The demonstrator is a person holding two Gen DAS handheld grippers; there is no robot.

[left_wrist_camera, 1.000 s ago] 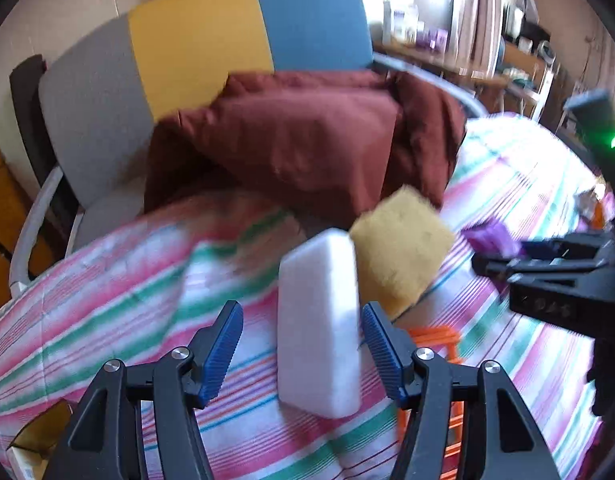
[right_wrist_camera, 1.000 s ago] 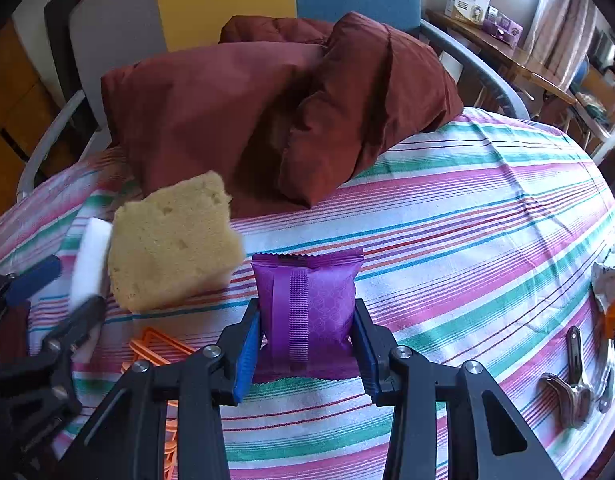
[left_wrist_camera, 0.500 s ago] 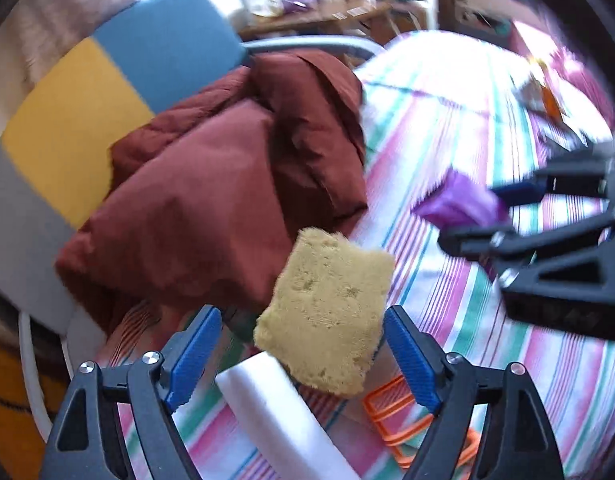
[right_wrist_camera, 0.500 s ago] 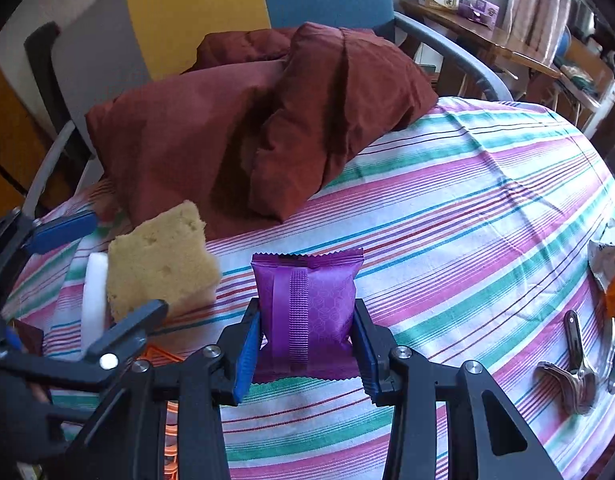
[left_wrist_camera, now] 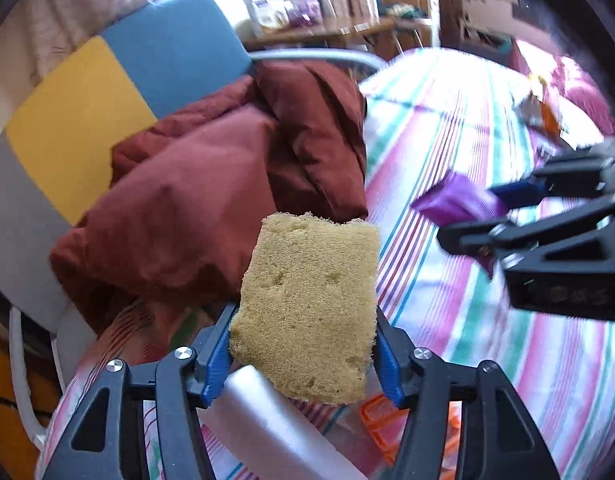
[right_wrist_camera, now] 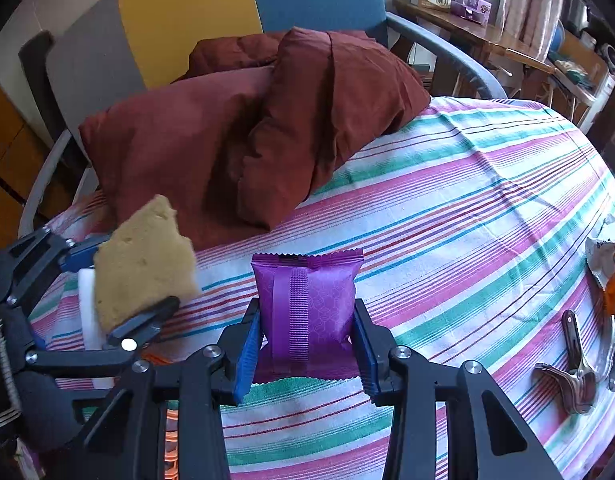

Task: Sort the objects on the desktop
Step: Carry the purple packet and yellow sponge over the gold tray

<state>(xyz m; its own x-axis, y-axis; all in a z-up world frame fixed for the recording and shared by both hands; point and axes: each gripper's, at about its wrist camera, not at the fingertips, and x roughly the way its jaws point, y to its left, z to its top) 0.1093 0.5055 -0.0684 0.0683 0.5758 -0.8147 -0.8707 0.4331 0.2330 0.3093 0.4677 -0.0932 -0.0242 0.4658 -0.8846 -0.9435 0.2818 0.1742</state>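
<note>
Striped tablecloth (right_wrist_camera: 447, 208), pink, green and white, covers the work surface; a maroon jacket (right_wrist_camera: 243, 128) is heaped at 12 o'clock against a chair with grey, yellow and blue panels (right_wrist_camera: 187, 12).

Left gripper (left_wrist_camera: 303, 354): clenched on a yellow sponge (left_wrist_camera: 311, 304), blue pads pressing both side edges near its lower end. Most of the sponge stands out beyond the pads, and the lower corners look slightly squeezed. Sponge appears off the cloth, though contact underneath is hidden.

Right gripper (right_wrist_camera: 307, 344): grasping a purple sachet (right_wrist_camera: 307, 308) by its two sides, serrated top seam at 12 o'clock. Bottom seam sits close to the cloth; cannot tell whether it is lifted.

A white block (left_wrist_camera: 275, 428) lies just under the left gripper at 6 o'clock, with an orange wire rack (left_wrist_camera: 381, 424) beside it at 5 o'clock. Metal clips (right_wrist_camera: 571, 372) and a torn wrapper (right_wrist_camera: 611, 264) sit at 3 o'clock in the right wrist view.

Risks, as judged:
- Sponge is soft and held low; a quick swing could let it pivot or squirm out of the pads.
- Sachet film is slick and puffy; a harder squeeze may burst it, a lighter one may let it slide down.
- The two grippers are near each other, the left at 9 o'clock of the right; crossing paths could knock either item loose.
- Lowering the left gripper blind could catch the white block or the rack.
</note>
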